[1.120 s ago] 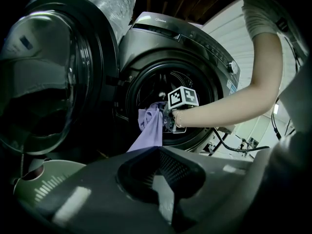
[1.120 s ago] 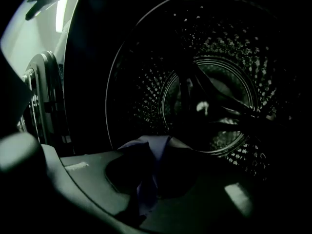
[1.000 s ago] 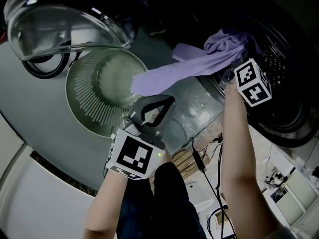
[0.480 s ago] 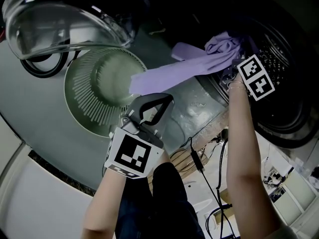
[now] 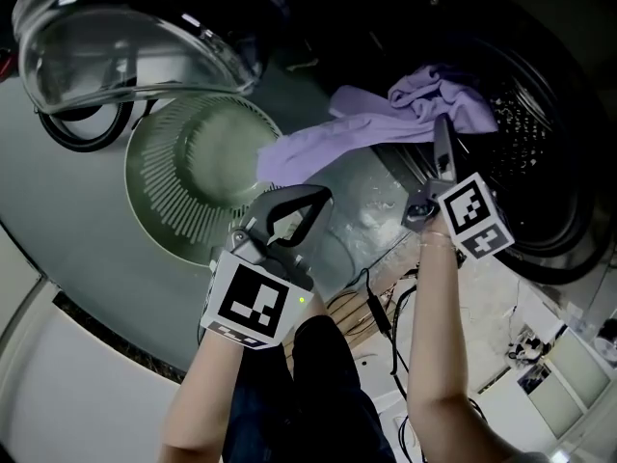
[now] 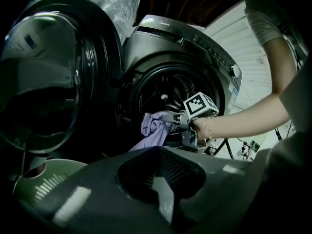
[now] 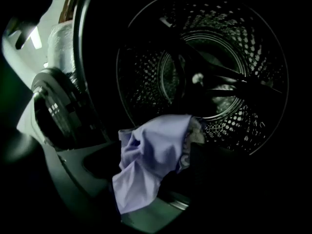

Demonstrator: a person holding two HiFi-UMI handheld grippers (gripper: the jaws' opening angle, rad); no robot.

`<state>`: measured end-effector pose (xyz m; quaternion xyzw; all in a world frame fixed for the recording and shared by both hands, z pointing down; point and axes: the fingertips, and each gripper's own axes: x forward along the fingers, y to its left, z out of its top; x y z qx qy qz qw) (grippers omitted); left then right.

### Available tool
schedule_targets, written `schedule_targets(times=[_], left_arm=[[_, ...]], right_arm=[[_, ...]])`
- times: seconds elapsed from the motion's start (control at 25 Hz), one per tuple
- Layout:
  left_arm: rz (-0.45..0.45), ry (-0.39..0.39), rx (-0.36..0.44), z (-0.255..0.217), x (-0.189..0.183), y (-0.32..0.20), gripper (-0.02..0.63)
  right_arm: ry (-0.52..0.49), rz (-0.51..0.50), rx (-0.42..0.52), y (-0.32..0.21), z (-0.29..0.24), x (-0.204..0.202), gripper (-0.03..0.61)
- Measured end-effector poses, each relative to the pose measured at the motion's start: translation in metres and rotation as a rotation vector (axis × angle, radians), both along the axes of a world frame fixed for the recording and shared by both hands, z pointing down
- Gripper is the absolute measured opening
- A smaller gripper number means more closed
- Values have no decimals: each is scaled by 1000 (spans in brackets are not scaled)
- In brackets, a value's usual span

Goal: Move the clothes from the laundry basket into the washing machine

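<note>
Shirt (image 5: pixel 376 128) hangs half out over the drum (image 5: pixel 525 114) lip, might slide off. My right tool (image 5: pixel 436 162) sits jaws apart, clear of it; left tool (image 5: pixel 307 201) closed, empty.

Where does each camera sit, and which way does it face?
Head view: on the person's head, facing steeply down at the green basket; both forearms, left tongs and right tongs show.
Left gripper view: on the left tongs, facing the washing machine's open front; the right forearm shows.
Right gripper view: on the right tongs, facing into the drum.
Shared: all show the purple garment at the drum's mouth.
</note>
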<state>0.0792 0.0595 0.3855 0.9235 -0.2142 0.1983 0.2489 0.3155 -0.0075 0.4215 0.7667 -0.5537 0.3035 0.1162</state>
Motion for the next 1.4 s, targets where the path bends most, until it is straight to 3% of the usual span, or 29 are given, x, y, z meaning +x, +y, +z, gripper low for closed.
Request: schedule_targets(times=[0.16,0.32,0.4,0.52,0.64,0.68,0.88,1.16,1.28,1.4], left_arm=[[-17,5,-18,3,-2,4,2],[-20,5,-26,6,-1,7,2],[-26,9,-29,8,-1,8,2],[-12,7,-15,8,0,7,2],[0,3,-1,8,-1,7,2],[-4,3,-5,9,-2,8,2],[-7,6,-9,6,-4,12,2],[2,12,9,-2,-3,12,2],[2,15,15,-6,-2,14,2],[0,17,10,-7,0,16,2]], right_arm=[[-42,-127,-131,20,41,-54,507],[-176,-105,-221,23,100,-78,507],[-235,-78,-250,15,124,-81,437],[-247,-40,-285,1,140,-72,363],[-216,19,-341,0,138,-55,109],[-198,13,-344,0,134,-54,94],[-74,-53,-203,-7,83,-47,74],[170,-78,5,-53,-2,2,72],[246,-48,93,-72,-33,23,71],[253,19,110,-82,-35,42,77]])
